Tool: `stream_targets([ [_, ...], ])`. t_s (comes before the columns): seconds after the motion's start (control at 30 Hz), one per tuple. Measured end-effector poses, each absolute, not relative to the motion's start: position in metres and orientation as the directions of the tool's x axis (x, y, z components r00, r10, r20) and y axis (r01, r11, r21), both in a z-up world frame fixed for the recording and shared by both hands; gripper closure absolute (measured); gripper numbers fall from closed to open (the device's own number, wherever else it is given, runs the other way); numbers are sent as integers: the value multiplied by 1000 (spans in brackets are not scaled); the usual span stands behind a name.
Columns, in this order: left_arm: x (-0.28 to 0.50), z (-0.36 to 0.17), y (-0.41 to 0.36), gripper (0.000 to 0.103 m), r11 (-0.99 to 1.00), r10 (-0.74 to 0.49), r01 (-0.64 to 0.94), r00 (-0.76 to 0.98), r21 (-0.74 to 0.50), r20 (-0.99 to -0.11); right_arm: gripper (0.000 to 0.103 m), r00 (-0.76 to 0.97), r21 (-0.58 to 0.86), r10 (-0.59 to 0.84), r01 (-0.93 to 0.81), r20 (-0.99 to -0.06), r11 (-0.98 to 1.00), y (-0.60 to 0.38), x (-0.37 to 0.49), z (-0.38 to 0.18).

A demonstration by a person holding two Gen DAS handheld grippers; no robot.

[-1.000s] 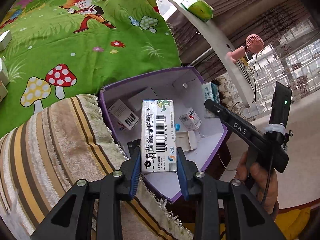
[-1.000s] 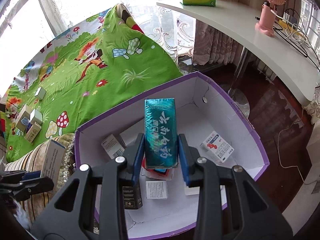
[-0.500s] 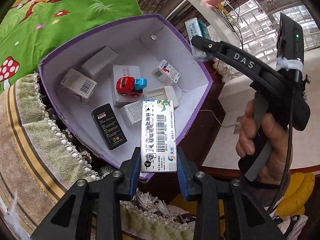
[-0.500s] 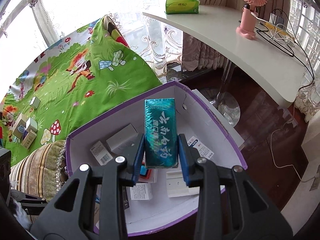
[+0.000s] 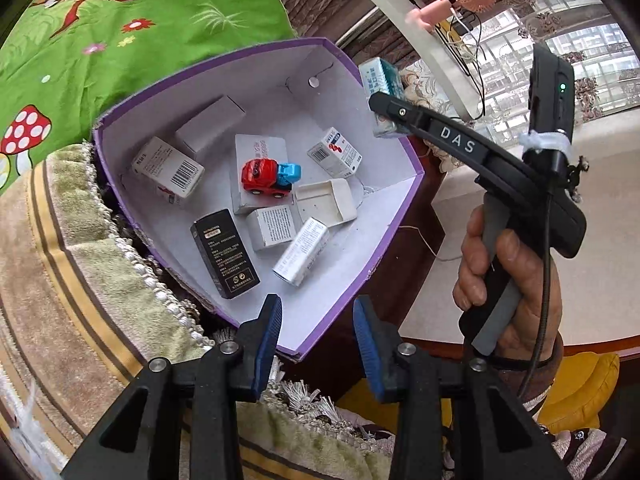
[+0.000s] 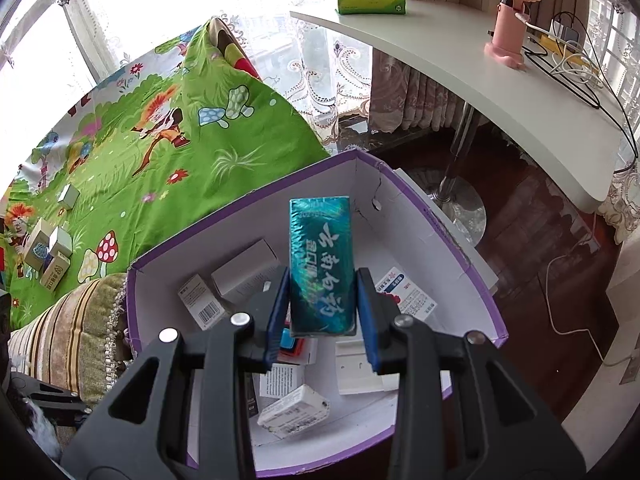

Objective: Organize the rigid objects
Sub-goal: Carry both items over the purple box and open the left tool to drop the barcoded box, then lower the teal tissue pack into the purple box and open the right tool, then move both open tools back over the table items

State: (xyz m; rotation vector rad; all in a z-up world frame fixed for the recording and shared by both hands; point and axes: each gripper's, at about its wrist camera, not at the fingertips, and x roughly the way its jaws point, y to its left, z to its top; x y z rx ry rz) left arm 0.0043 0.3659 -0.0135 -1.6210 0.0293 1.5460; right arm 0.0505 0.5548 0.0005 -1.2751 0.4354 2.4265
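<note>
Several small cartons plus red-and-blue toy truck (image 5: 269,178) lay inside purple-rimmed box (image 5: 394,216). Left gripper (image 5: 318,322) hovered over near rim, jaws just opening, empty. Right gripper (image 6: 318,312) clamped teal carton (image 6: 322,264) above box, tilted downward.

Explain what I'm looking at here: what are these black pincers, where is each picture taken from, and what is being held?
No robot: a person carries a handheld two-finger gripper in each hand, with a camera looking along its fingers. The left camera shows the left gripper, its jaws just opened with nothing between them, above the purple box. In the box lie small cartons and a red toy car. The same view shows the person's hand holding the other tool. The right camera shows the right gripper shut on a teal packet over that box.
</note>
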Motion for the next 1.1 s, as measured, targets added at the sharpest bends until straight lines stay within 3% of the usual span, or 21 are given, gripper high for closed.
stream_targets([
  [0.3,-39,13,306,60,-733,584,-466,-58,-496,-809,64,-524,74,197,-451,-829,-889,558,25,-1],
  [0.37,-47,19,292,60,-751,586,-451,-121,-482,-801,48,-521,62,215,-464,-826,-884,559,23,1],
  [0.43,-54,24,279,60,-771,579,-439,-183,-460,-795,42,-529,59,226,-468,-818,-882,558,22,4],
  [0.67,-75,39,233,58,-832,524,-405,-351,-379,-776,42,-534,66,217,-460,-817,-885,553,23,11],
  [1.1,-107,58,113,57,-920,389,-195,-550,-339,-739,33,-573,88,163,-384,-803,-919,514,6,27],
])
